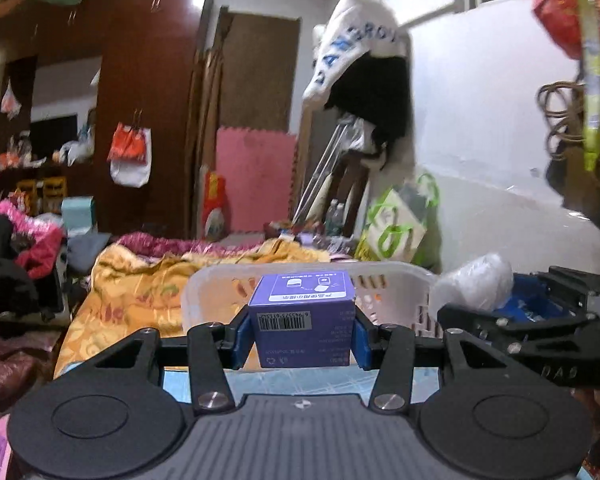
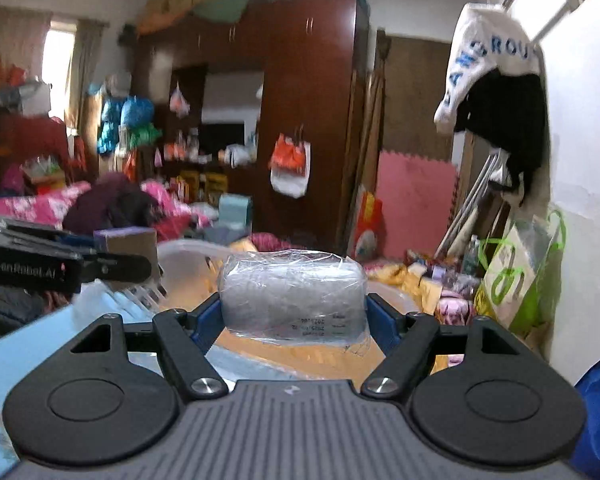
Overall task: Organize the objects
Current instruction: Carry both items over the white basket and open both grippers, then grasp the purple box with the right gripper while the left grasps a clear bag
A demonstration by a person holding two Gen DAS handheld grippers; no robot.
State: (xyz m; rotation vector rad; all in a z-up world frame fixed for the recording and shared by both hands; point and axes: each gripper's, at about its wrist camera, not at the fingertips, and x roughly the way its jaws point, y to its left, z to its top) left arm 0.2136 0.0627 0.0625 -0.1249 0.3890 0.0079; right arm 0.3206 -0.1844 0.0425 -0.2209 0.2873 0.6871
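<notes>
Left tool clamps purple box, right tool clamps wrapped bundle; white basket dead ahead, just beyond both.

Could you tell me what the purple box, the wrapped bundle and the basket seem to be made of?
Purple box: probably matte printed cardboard, with crisp edges and a barcode.
Wrapped bundle: glossy clear plastic film, crinkled; contents unclear.
Basket: likely pale translucent moulded plastic, with slotted walls.
</notes>
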